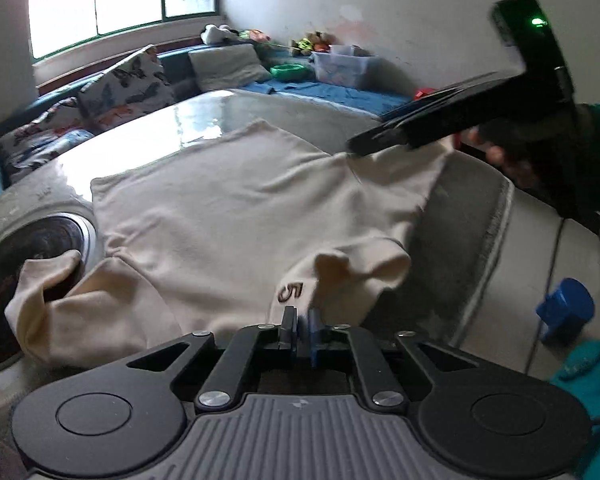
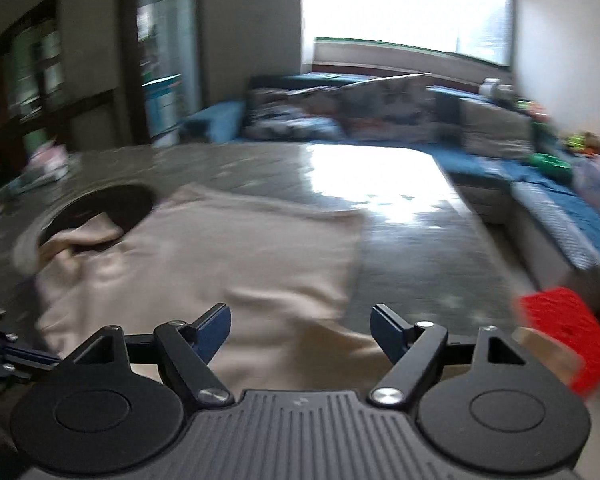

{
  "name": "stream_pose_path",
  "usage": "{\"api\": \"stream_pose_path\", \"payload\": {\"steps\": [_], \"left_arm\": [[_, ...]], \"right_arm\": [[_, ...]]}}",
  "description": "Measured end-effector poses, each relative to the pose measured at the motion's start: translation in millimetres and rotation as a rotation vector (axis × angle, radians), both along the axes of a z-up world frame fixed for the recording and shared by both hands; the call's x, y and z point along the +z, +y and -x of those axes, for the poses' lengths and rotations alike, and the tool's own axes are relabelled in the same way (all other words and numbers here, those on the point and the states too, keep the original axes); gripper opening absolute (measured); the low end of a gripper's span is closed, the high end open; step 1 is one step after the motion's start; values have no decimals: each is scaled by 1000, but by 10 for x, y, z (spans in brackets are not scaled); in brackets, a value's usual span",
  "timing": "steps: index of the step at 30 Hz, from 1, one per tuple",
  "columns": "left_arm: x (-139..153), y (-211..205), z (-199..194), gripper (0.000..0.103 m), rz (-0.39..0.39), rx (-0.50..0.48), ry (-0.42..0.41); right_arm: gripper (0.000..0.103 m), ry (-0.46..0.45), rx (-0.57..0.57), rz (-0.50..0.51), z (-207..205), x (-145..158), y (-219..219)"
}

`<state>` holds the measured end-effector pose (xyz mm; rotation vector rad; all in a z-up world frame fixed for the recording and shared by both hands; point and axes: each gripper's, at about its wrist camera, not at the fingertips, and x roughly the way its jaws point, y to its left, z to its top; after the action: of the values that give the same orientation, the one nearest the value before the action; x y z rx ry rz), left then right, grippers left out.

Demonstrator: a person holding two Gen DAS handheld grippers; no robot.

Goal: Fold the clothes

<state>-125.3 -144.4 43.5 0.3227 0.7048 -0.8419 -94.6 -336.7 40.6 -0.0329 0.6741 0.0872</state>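
Observation:
A cream T-shirt (image 1: 228, 216) lies spread on a glossy grey table (image 1: 204, 116). My left gripper (image 1: 300, 320) is shut on the shirt's near edge by a printed "5" (image 1: 290, 292) and lifts it a little. One sleeve (image 1: 44, 280) droops over a round dark recess (image 1: 32, 248) at the left. My right gripper (image 2: 300, 328) is open and empty just above the shirt (image 2: 228, 256). In the left wrist view the right gripper (image 1: 356, 148) hovers over the shirt's far right corner.
A blue sofa with patterned cushions (image 1: 124, 84) runs behind the table. A clear storage box (image 1: 340, 66) and toys sit on it. A blue object (image 1: 564, 312) lies at the right. A red object (image 2: 564, 340) sits off the table's right edge.

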Motion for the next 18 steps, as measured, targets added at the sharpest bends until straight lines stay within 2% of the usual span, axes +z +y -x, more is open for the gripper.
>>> {"api": "stream_pose_path", "payload": {"steps": [4, 9, 14, 16, 18], "left_arm": [[98, 46, -66, 10, 25, 16, -25], [143, 15, -346, 10, 75, 132, -12], [71, 0, -658, 14, 110, 225, 50], [31, 20, -767, 17, 104, 279, 45], [-10, 138, -839, 26, 109, 344, 50]], "right_arm": [[72, 58, 128, -5, -92, -119, 364], [62, 130, 241, -1, -83, -278, 637], [60, 142, 249, 1, -80, -303, 623], [60, 146, 253, 2, -79, -314, 617], [61, 151, 256, 2, -77, -324, 611]]}}
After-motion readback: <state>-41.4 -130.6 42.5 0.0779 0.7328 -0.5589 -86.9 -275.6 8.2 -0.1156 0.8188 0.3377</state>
